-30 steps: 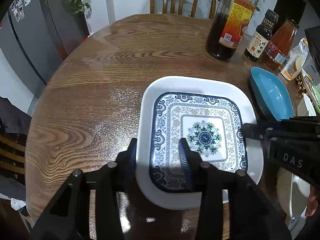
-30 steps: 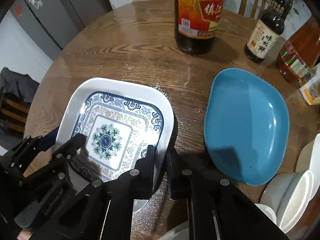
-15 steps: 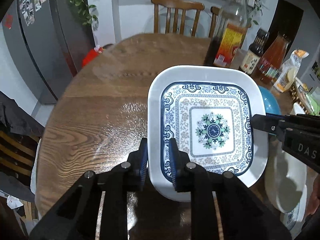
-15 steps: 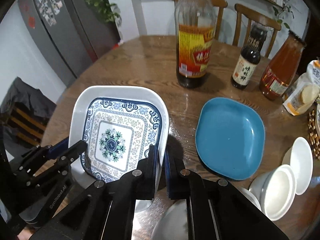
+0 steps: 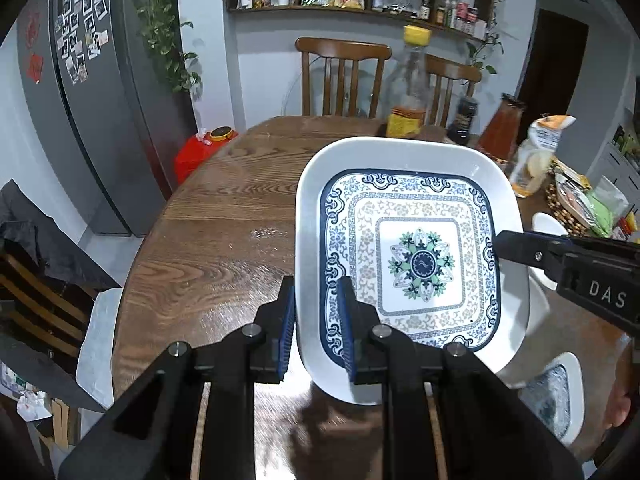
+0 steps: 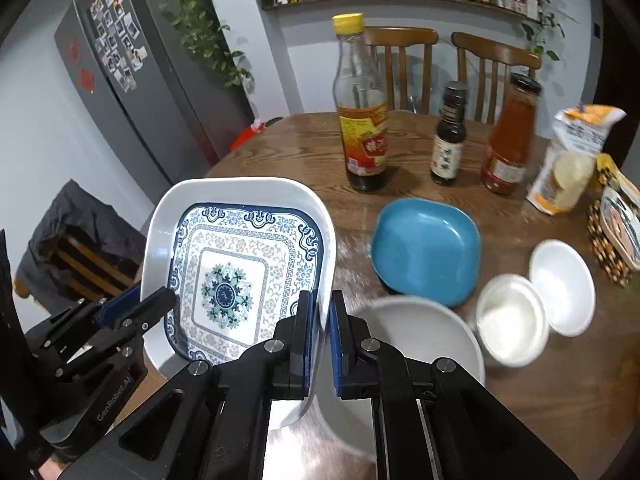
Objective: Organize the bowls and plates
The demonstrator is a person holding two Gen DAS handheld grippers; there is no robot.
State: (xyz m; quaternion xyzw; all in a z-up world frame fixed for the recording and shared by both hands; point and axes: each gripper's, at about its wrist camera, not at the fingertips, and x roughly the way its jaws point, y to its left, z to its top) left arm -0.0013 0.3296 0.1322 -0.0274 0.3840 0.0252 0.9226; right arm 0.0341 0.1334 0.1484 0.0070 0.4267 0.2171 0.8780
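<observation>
Between your two grippers hangs the patterned square plate (image 5: pixel 416 264), clear of the round wooden table (image 5: pixel 224 232) and tipped so its far edge rides higher than the near one. Your left gripper (image 5: pixel 316 320) has its jaws drawn in narrow on the plate's left rim, one pad under the lip and one on the blue border; they have just been closing, and the rim sits between them. Your right gripper (image 6: pixel 320 332) is pinched nearly shut on the opposite rim, seen edge-on in the right wrist view. So both hands carry the plate, one on each side.

What matters for the next move is what lies to the right of the plate. From the right wrist view, the blue plate (image 6: pixel 426 248) rests on the table just past the patterned plate's right edge, further out than your right fingers. A large white bowl (image 6: pixel 420 344) sits directly below and right of your right gripper, blurred, with a small white bowl (image 6: pixel 510 320) and a white saucer (image 6: pixel 562 286) touching it beyond. The three bottles (image 6: pixel 364 120) stand well behind.

My reading is that the plate is meant to stack with the others, and the blue plate is the likeliest base. Your right hand is the nearer to it, so it leads and the left follows. Keep the plate level across the two grips, since any twist between them could slip a rim.
</observation>
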